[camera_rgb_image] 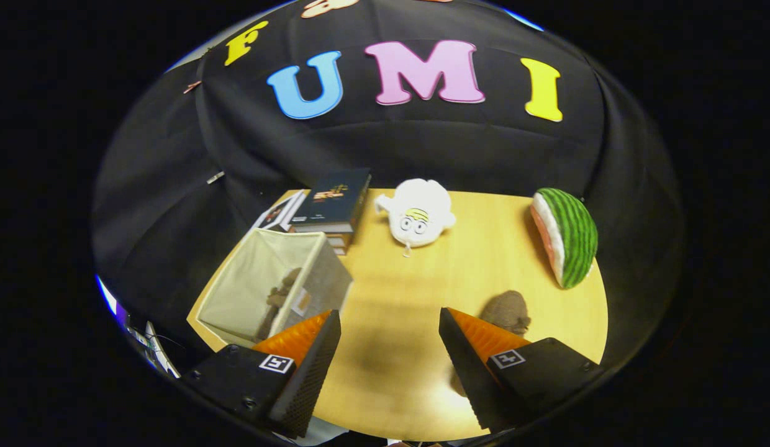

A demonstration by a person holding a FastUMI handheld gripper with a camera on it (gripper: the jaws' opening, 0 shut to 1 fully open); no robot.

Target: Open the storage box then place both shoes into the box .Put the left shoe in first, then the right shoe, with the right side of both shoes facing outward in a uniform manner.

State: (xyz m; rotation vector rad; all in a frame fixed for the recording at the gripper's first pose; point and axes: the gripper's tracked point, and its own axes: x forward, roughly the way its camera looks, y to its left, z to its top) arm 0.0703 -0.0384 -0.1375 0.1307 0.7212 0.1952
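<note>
Between the spread fingers of the gripper (390,320) lies only bare table (391,372); the fingers stand wide apart and grasp nothing. Just behind the right finger (466,354), partly hidden by it, sits a brown shoe (508,310) on the wood, its toe and heel hard to tell apart. Just ahead of the left finger (320,354) stands the box (236,292), a pale fabric bin with its top open, set at the table's near left corner. Inside it a second brown shoe (279,295) shows through the mouth, leaning against the wall nearest the fingers; which way it faces cannot be told. Whether the box has a lid, and where that is, cannot be seen.

Beyond the box, touching or almost touching its far corner, is a stack of books (332,205) with a dark cover on top. Right of the books, at the table's far edge, sits a white plush toy (419,214). Well apart to the right, near the far right rim, lies a watermelon slice toy (568,239), green rind outward. Nothing stands between the fingers and the box mouth.
</note>
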